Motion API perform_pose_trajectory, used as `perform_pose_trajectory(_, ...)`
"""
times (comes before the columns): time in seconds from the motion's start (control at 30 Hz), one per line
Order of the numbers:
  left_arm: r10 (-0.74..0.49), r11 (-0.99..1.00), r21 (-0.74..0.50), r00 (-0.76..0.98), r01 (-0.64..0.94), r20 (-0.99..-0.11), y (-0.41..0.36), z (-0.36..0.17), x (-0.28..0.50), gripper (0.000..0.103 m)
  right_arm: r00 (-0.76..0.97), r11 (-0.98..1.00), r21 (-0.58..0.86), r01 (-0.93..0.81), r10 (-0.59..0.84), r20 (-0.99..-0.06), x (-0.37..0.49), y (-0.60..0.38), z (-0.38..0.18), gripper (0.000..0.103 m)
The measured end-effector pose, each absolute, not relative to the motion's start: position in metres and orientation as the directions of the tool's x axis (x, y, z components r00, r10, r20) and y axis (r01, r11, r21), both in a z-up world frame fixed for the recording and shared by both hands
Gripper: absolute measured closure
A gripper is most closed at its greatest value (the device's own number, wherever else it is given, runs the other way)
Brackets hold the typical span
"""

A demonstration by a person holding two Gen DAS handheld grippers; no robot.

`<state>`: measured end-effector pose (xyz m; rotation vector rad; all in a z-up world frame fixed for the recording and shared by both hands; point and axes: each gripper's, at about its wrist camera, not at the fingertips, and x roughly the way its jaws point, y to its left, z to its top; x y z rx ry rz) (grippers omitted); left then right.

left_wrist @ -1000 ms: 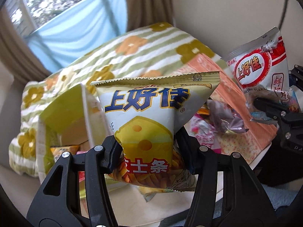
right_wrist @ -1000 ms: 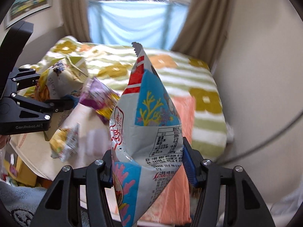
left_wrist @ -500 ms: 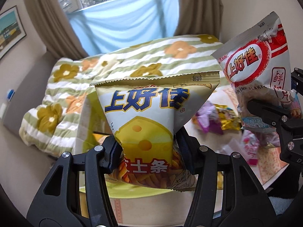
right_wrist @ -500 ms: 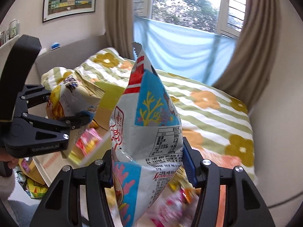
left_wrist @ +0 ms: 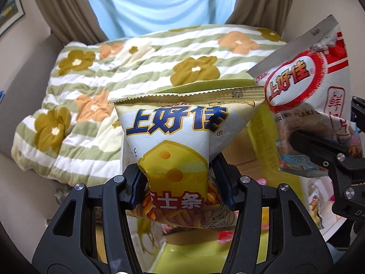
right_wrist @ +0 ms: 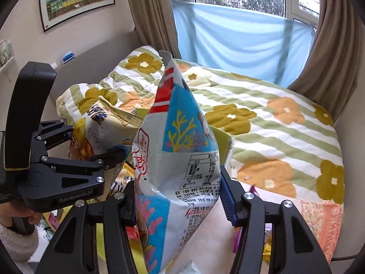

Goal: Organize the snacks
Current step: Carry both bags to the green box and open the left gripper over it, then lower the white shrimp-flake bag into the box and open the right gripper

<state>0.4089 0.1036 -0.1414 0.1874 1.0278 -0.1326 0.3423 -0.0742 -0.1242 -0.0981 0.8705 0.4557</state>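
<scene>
My left gripper (left_wrist: 180, 185) is shut on a yellow cheese-stick snack bag (left_wrist: 180, 141) and holds it upright in the air. My right gripper (right_wrist: 178, 191) is shut on a white, red and blue shrimp-flake bag (right_wrist: 178, 141). In the left wrist view the shrimp-flake bag (left_wrist: 303, 105) and the right gripper's fingers (left_wrist: 319, 150) are at the right. In the right wrist view the cheese bag (right_wrist: 107, 127) and the left gripper (right_wrist: 109, 146) are at the left. A yellow-green box (left_wrist: 257, 127) stands open below both bags.
A bed with a green-striped flowered quilt (left_wrist: 114, 73) lies behind. Small snack packets (right_wrist: 127, 175) lie in and beside the box. An orange patterned cloth (right_wrist: 324, 221) covers the table at the right. Curtains and a window (right_wrist: 239, 11) are at the back.
Both grippers have swung left with their bags, from over the orange cloth and loose snacks to above the yellow-green box. The two bags now hang close together.
</scene>
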Motion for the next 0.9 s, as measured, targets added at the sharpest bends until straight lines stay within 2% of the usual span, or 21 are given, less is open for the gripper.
perform_pose_trajectory(0.3,-0.086,0.958,0.040,0.414,0.286,-0.906,0.123,-0.200,0.471,0.053,0.506,0.942,0.119,-0.315,0.273,-0.818,0.387,-0.050,-0.162,0.051)
perform_pose_trajectory(0.43,-0.133,0.949,-0.002,0.394,0.315,-0.910,0.117,-0.205,0.479,0.052,0.483,0.954,0.129,-0.270,0.251,-0.839,0.392,-0.056,-0.173,0.051)
perform_pose_trajectory(0.63,-0.124,0.950,0.006,0.393,0.314,-0.911,0.110,-0.205,0.482,0.050,0.474,0.961,0.141,-0.238,0.241,-0.847,0.395,-0.068,-0.177,0.051)
perform_pose_trajectory(0.67,-0.113,0.949,0.019,0.397,0.313,-0.911,0.109,-0.204,0.481,0.043,0.474,0.961,0.143,-0.235,0.242,-0.847,0.393,-0.070,-0.176,0.051)
perform_pose_trajectory(0.7,-0.095,0.949,0.040,0.405,0.312,-0.909,0.107,-0.202,0.479,0.023,0.473,0.962,0.146,-0.232,0.243,-0.847,0.394,-0.072,-0.176,0.051)
perform_pose_trajectory(0.77,-0.072,0.950,0.072,0.436,0.305,-0.897,0.105,-0.197,0.472,0.000,0.472,0.960,0.158,-0.230,0.252,-0.844,0.394,-0.075,-0.175,0.051)
perform_pose_trajectory(0.9,-0.082,0.957,0.056,0.448,0.286,-0.890,0.112,-0.188,0.459,0.000,0.470,0.958,0.165,-0.236,0.261,-0.843,0.392,-0.076,-0.174,0.051)
